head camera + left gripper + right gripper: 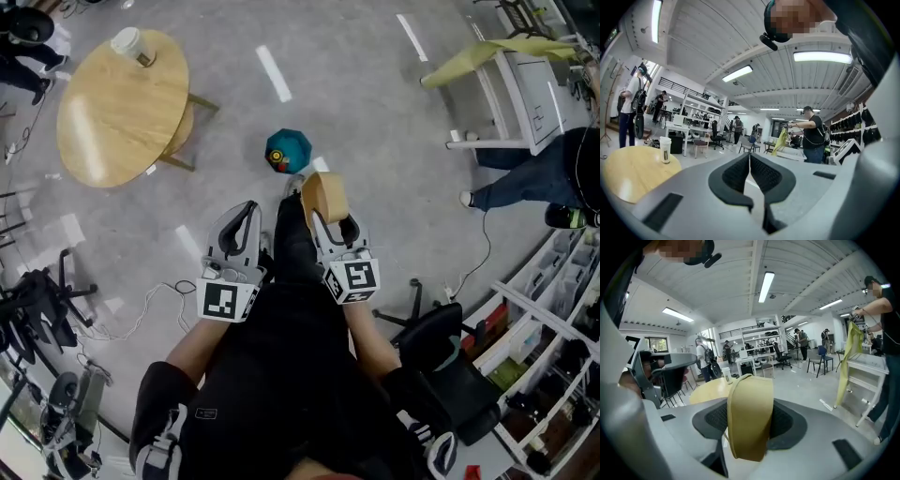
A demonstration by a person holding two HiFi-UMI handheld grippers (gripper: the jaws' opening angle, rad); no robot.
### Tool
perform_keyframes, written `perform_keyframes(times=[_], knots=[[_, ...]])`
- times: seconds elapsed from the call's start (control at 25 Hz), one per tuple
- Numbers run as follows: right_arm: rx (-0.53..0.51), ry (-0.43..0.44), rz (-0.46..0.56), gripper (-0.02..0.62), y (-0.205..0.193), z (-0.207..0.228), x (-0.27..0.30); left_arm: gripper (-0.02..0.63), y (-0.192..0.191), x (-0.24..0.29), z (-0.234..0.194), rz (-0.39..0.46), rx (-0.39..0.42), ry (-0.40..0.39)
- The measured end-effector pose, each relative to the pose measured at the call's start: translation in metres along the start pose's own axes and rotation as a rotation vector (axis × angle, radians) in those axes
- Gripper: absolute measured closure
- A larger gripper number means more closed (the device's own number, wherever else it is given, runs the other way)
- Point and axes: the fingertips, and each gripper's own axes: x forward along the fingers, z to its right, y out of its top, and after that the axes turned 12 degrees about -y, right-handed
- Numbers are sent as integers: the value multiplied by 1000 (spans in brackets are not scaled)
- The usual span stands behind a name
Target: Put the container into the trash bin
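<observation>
Starting on the left, a round wooden table [112, 122] stands on the grey floor [375, 94], with a paper cup [127, 42] near its far edge. Next along, the left gripper [247, 208] is held out in front of the person. Its two dark pads are pressed together at the tips with nothing between them, so that claw is empty. Beyond it and a touch to the right, the teal trash bin [298, 142] sits on the floor, mouth up, with something yellow and red inside. Now the right gripper [328, 217]: its jaws are spread wide and pinching the container [324, 195], a tan, rounded thing held on edge and poking out past the fingertips. Seen from above, the container is just on the near side of the bin, not over its mouth and not touching it. Further right, a white table [525, 103] has a yellow cloth [487, 54] draped over it, and another person [539, 173] in dark clothes stands beside it. A black office chair [441, 366] sits at the lower right, next to shelves [553, 309].
</observation>
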Motion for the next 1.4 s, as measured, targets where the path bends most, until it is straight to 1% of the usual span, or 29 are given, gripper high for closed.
perform_keyframes(times=[0.12, 0.24, 0.48, 0.64, 0.8, 1.04, 1.12, 1.2, 1.4], knots=[[-18, 20, -35, 365, -3, 9, 43, 589, -1, 26, -21, -7, -18, 25], [-36, 38, -84, 365, -16, 19, 80, 589, -8, 49, -34, -22, -46, 45], [-40, 41, -188, 365, -57, 43, 151, 589, -27, 88, -56, -48, -93, 73], [-51, 33, -264, 365, -106, 61, 205, 589, -47, 110, -72, -60, -112, 95], [-68, 39, -366, 365, -173, 68, 250, 589, -67, 119, -84, -81, -135, 116], [-88, 49, -488, 365, -267, 86, 319, 591, -108, 137, -100, -102, -165, 136], [-90, 59, -524, 364, -292, 87, 334, 591, -117, 140, -104, -110, -173, 143], [-101, 68, -561, 364, -314, 88, 346, 591, -127, 141, -106, -134, -176, 153], [-122, 69, -623, 364, -354, 94, 373, 591, -144, 146, -114, -159, -157, 169]])
